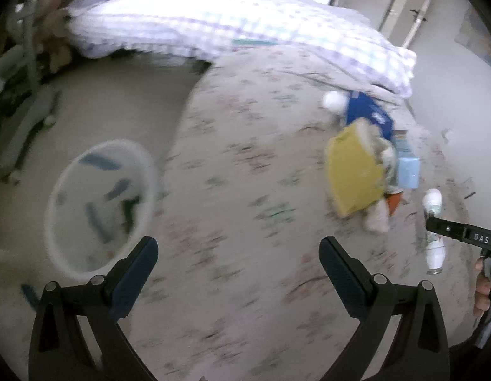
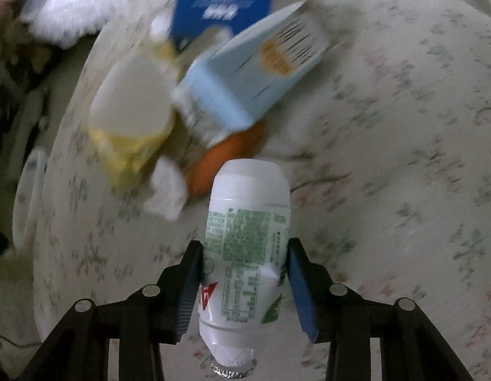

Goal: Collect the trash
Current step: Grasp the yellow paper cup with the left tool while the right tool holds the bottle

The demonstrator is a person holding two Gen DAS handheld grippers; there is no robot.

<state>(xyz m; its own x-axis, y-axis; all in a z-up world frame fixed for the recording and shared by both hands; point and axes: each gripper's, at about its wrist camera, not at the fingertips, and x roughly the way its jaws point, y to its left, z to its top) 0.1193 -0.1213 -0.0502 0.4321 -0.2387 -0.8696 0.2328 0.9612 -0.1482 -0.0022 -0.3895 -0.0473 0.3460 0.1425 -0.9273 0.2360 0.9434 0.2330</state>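
Jaws of the right gripper (image 2: pixel 245 289) are clamping the white drink bottle (image 2: pixel 247 247) lying between them on the bed (image 2: pixel 388 158); left gripper (image 1: pixel 239 273) jaws are standing wide open, holding nothing.

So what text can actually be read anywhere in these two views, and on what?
"DAS": white letters on the right gripper, seen from the left wrist.
White bottle: green print and a table, too small to read; a red mark at its edge, partly hidden.
Blue packet: white lettering, blurred.
Light blue carton: dark lines and an orange patch, unreadable.
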